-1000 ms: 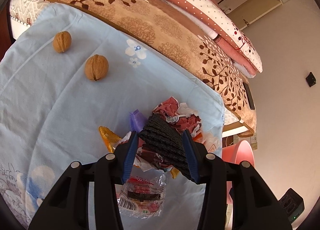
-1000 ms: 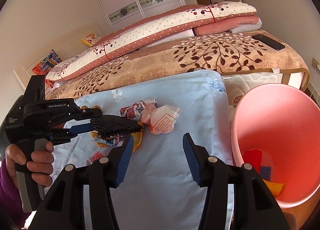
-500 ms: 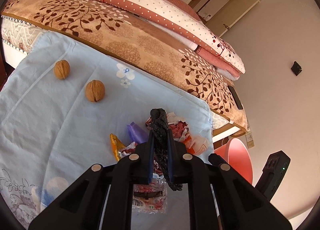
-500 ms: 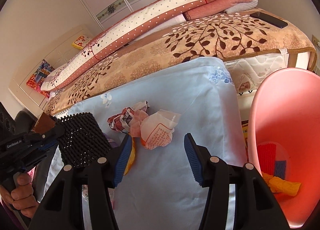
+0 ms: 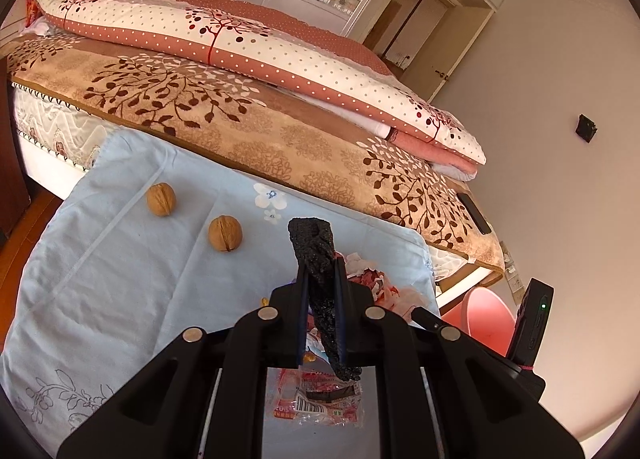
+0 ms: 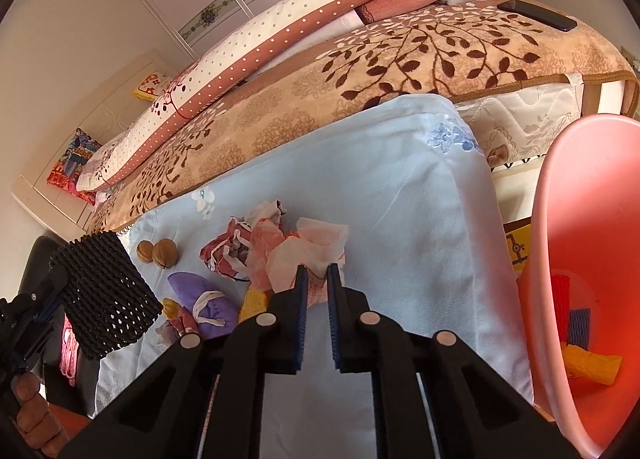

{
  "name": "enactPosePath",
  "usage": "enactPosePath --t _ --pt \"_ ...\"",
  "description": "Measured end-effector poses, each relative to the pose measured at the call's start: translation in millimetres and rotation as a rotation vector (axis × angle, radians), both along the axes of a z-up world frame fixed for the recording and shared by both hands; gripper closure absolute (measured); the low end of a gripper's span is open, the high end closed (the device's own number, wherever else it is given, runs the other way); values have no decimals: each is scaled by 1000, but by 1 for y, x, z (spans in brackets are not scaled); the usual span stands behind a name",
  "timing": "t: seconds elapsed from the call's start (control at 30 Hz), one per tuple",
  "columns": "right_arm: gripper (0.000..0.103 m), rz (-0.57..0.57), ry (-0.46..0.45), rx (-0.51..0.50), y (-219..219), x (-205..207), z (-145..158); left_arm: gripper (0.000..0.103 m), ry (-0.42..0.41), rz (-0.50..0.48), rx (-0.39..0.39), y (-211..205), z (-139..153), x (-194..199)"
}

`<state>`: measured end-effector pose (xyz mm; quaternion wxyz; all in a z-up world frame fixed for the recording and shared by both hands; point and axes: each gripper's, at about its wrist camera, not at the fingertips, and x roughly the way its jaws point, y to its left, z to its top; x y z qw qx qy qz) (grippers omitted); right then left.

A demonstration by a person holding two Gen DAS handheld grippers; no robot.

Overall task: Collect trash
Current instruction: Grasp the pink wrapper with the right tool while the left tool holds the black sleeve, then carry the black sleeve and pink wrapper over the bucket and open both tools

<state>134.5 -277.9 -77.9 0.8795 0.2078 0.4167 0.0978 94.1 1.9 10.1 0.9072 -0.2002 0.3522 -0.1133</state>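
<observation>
My left gripper (image 5: 321, 273) is shut on a black foam net (image 5: 316, 249) and holds it in the air above the trash pile. From the right wrist view the net (image 6: 106, 295) hangs at the left, over the light blue cloth (image 6: 400, 199). My right gripper (image 6: 317, 273) is down at the pile, shut on the edge of a crumpled white wrapper (image 6: 308, 251). Beside that wrapper lie a red-and-white crumpled wrapper (image 6: 224, 255) and a purple wrapper (image 6: 204, 299). A clear printed wrapper (image 5: 320, 399) lies under the left gripper.
A pink bin (image 6: 580, 259) stands off the cloth's right edge with several scraps inside; it also shows behind the cloth's corner (image 5: 486, 319). Two walnuts (image 5: 161, 199) (image 5: 225, 233) rest on the cloth. Behind is a bed with folded quilts and a phone (image 6: 538, 15).
The left gripper closed on the black net and lifted it off the pile. The right gripper moved down to the white wrapper and closed from wide open.
</observation>
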Motion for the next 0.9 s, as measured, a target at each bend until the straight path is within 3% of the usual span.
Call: enactPosePath --t 0.43,0.9 --pt "98 -88 -140 -32 -36 -71 51 92 -50 -79 11 -25 17 -12" --pt "98 -318 -189 -116 -119 -135 69 92 -86 -301 28 -121 28 -15"
